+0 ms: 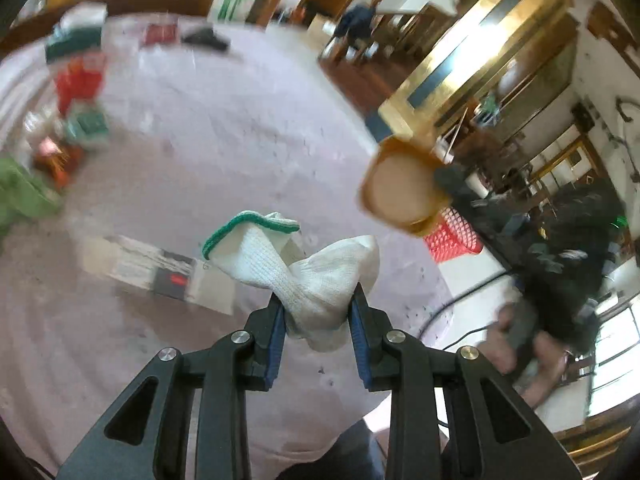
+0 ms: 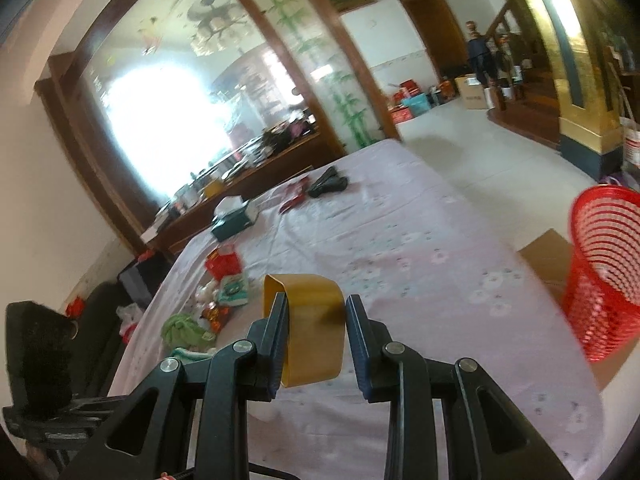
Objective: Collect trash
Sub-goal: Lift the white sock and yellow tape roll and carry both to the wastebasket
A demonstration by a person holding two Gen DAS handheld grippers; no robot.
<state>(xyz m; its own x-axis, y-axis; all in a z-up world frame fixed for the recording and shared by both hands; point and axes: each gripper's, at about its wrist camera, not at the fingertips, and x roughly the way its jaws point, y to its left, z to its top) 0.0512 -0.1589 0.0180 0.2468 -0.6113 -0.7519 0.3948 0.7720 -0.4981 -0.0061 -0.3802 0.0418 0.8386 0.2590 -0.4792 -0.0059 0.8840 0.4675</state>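
In the left wrist view my left gripper (image 1: 318,304) is shut on a white knit glove (image 1: 280,264) with a green cuff, bunched between the blue pads above the pink-clothed table (image 1: 200,140). In the right wrist view my right gripper (image 2: 316,308) is shut on a flattened yellow-brown tape roll (image 2: 316,344), lifted clear of the cloth. That tape roll (image 1: 400,196) also shows in the left wrist view, up and to the right, just above the red mesh basket (image 1: 452,236). The red basket (image 2: 608,272) stands off the table's right edge, on the floor side.
Along the table's left side lie a green tissue box (image 2: 234,220), a red packet (image 2: 224,264), small wrappers (image 2: 232,292) and a green cloth (image 2: 182,328). A black object (image 2: 328,184) sits at the far end. A flat booklet (image 1: 160,272) lies near the glove. A cardboard piece (image 2: 548,256) is beside the basket.
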